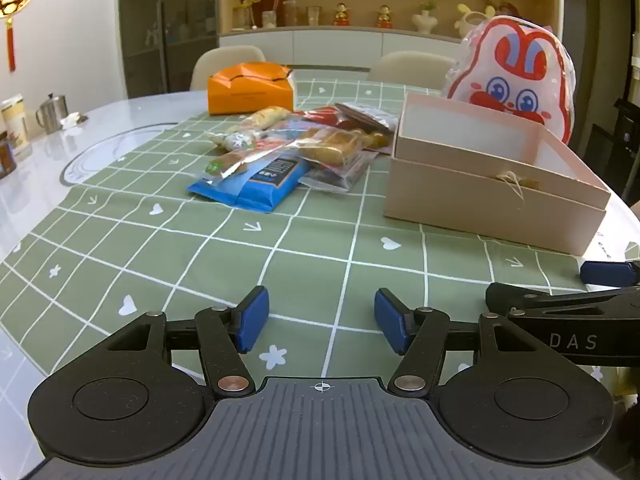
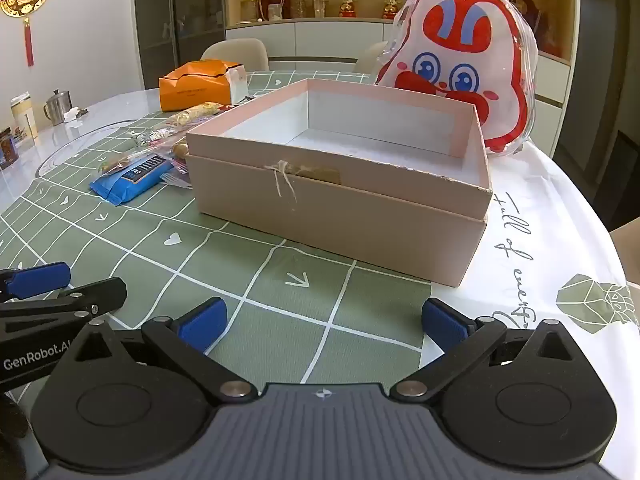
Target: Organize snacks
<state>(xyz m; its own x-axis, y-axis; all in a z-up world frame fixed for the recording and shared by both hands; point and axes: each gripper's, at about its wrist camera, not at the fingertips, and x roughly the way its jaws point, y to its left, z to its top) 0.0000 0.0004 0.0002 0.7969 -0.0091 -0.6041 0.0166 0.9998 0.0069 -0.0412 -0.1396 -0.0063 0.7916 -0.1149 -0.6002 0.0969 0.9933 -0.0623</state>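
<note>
On the green checked cloth [image 1: 304,264] just ahead of you, both tools hang low with nothing between their pads: your left gripper [image 1: 321,318] spread wide, your right gripper [image 2: 324,322] wider. The snack pile [image 1: 288,148] lies toward the far left, loosely heaped, with a blue packet [image 1: 256,184] nearest you under clear wrappers. The pink box [image 2: 340,208], open and empty as far as you can see, sits on the right, near the pile but apart from it. A rabbit-print bag [image 2: 460,68] stands right behind the box.

Your main risk is likely the heap itself: slick, overlapping wrappers could slide or come up in a bunch if you pinch at an edge. Crossing over the box's near wall too low could nudge it into the rabbit bag. Your grippers sit close together, so a sideways reach may clip the other tool.
</note>
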